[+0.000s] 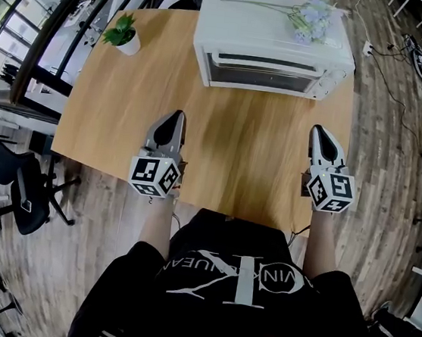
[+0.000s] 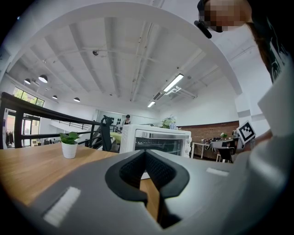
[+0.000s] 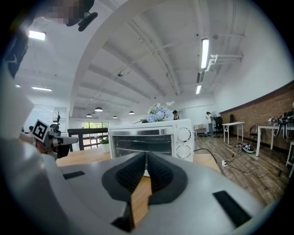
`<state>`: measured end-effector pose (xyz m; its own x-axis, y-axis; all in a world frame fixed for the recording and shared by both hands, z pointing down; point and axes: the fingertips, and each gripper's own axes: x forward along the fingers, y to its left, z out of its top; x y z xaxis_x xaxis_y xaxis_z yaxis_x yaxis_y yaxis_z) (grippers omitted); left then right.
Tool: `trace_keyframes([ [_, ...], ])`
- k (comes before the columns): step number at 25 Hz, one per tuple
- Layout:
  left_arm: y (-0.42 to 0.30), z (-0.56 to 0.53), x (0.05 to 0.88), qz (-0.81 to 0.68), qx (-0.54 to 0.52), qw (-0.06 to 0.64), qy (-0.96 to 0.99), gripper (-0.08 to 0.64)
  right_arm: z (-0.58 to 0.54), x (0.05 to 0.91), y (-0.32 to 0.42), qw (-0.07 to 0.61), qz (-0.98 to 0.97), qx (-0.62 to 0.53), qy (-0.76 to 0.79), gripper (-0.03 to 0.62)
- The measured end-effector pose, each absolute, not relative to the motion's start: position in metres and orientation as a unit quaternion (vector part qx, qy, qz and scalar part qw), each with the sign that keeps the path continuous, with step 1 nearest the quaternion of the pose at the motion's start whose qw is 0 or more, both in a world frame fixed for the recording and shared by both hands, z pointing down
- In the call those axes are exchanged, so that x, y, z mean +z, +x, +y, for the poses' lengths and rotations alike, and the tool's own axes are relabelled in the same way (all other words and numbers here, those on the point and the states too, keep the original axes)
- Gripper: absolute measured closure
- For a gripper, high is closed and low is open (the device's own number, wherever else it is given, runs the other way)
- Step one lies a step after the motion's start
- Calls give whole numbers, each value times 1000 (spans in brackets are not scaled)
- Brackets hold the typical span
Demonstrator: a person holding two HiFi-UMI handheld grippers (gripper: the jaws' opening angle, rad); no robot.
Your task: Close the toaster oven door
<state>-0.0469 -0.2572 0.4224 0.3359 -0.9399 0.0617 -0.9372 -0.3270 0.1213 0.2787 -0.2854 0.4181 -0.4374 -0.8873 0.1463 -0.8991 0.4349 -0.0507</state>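
A white toaster oven (image 1: 275,40) stands at the far edge of the wooden table (image 1: 235,155), with its glass door (image 1: 262,72) upright against the front. It also shows straight ahead in the left gripper view (image 2: 156,140) and the right gripper view (image 3: 148,139). My left gripper (image 1: 173,116) lies near the table's front edge, left of the oven, jaws together and holding nothing. My right gripper (image 1: 319,130) lies near the front right edge, also shut and empty. Both are well short of the oven.
Pale artificial flowers (image 1: 309,20) lie on top of the oven. A small potted plant (image 1: 123,35) stands at the table's back left corner. A black office chair (image 1: 15,178) is on the floor at the left. A power cable (image 1: 383,71) runs across the floor at the right.
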Motion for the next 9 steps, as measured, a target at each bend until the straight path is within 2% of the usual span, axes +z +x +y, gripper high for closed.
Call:
trace_keyframes([
  [9,-49,-258,426,-576,-8,71,814,551,-286,422,276,51,-847,62,525,568],
])
